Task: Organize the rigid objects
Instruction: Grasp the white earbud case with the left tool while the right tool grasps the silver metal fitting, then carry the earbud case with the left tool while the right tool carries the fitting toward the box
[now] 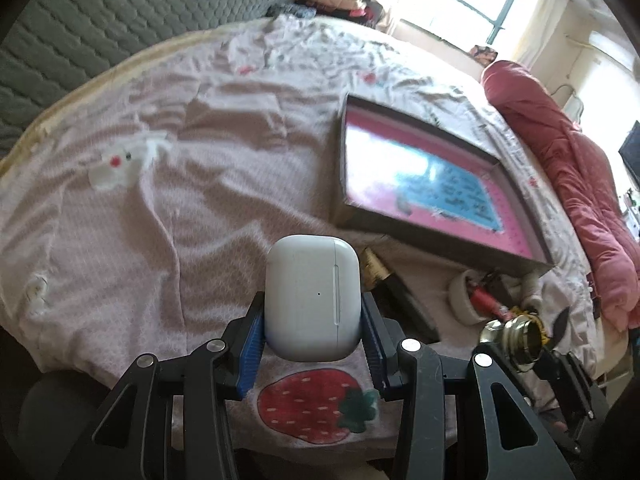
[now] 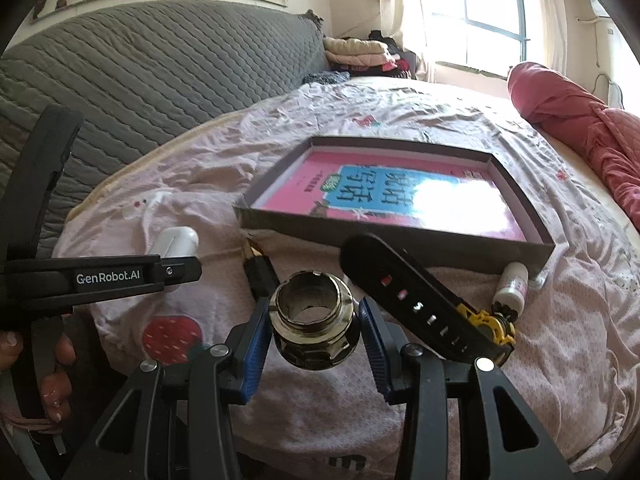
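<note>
While glare whitens the book [image 2: 400,196], left tongs [image 1: 313,320] clamp the earbud case [image 1: 312,296], right tongs [image 2: 314,334] the metal fitting [image 2: 314,320].

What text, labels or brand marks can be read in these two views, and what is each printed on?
"GenRobot.AI": white print on the side of the left gripper.
Large Chinese title: on the pink book inside the shallow box, washed out by glare, unreadable.
Small white bottle: label too small.
</note>
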Action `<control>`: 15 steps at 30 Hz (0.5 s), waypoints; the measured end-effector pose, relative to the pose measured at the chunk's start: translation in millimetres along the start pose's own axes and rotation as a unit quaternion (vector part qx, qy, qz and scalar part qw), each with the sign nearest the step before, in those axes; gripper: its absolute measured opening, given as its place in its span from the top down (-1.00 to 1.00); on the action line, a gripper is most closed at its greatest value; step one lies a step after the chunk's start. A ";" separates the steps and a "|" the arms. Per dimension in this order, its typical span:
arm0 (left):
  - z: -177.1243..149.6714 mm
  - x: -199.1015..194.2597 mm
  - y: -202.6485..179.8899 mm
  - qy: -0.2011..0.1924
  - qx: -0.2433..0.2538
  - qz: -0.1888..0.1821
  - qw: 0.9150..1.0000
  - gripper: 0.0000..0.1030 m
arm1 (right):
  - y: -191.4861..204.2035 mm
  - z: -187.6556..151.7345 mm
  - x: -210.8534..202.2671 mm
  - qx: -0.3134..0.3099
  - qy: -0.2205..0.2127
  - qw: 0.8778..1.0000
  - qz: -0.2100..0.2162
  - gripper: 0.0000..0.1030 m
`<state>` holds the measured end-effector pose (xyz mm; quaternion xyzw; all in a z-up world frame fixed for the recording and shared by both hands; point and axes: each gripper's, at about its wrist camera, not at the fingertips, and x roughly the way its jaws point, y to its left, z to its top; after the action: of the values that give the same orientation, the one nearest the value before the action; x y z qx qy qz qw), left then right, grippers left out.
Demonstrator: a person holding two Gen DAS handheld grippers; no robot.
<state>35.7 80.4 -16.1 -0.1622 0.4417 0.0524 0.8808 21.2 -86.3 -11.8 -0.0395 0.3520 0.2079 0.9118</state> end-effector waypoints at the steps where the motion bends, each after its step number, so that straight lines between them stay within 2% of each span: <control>1: 0.6 -4.0 -1.6 -0.005 0.002 -0.001 1.000 0.12 | 0.7 0.7 -2.1 -0.001 -0.003 1.000 0.002 0.14; 15: 4.0 -28.0 -11.0 -0.032 0.012 -0.011 0.999 0.12 | -1.6 16.6 -45.4 0.003 -0.071 0.997 0.017 0.14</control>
<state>24.4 72.8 11.0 -0.1544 0.4117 0.0424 0.8971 2.0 -100.1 30.4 -0.0160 0.2872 0.2247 0.9310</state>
